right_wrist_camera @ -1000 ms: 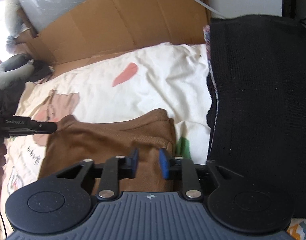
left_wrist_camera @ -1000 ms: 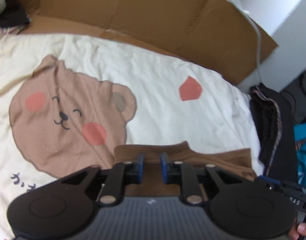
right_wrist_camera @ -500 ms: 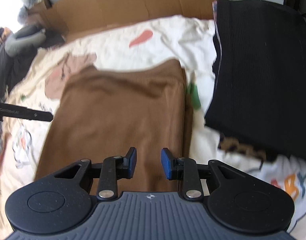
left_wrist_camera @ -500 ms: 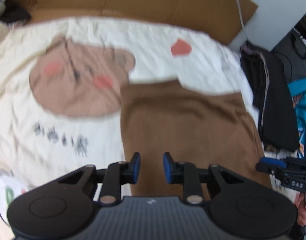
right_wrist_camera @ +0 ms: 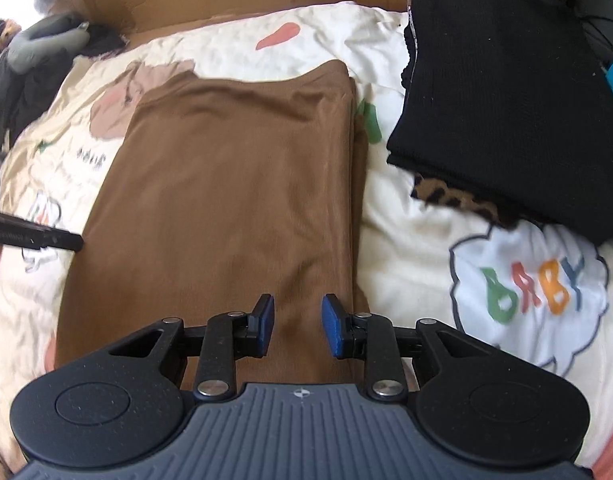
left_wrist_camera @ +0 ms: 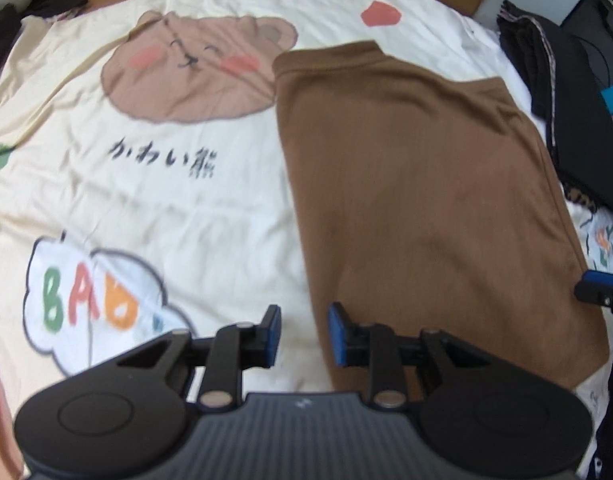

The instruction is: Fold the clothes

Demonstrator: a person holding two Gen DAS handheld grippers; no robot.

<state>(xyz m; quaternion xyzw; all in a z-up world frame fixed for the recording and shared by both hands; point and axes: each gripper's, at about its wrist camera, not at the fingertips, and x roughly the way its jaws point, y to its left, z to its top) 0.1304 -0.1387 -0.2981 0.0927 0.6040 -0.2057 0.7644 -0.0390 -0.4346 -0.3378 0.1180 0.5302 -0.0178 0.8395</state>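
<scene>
Both tongs now hang back over the near edge of the bed, where a second ago they sat low at the far hem of the brown garment (left_wrist_camera: 422,184). The left tongs (left_wrist_camera: 303,334) and right tongs (right_wrist_camera: 294,326) stand parted and empty, nothing between the pads. The garment lies flat as a long folded panel on the cartoon-print bedsheet (left_wrist_camera: 186,208), beside the black stack (right_wrist_camera: 502,92) at the bed's right edge; I judge that fold done and a crosswise fold next.
</scene>
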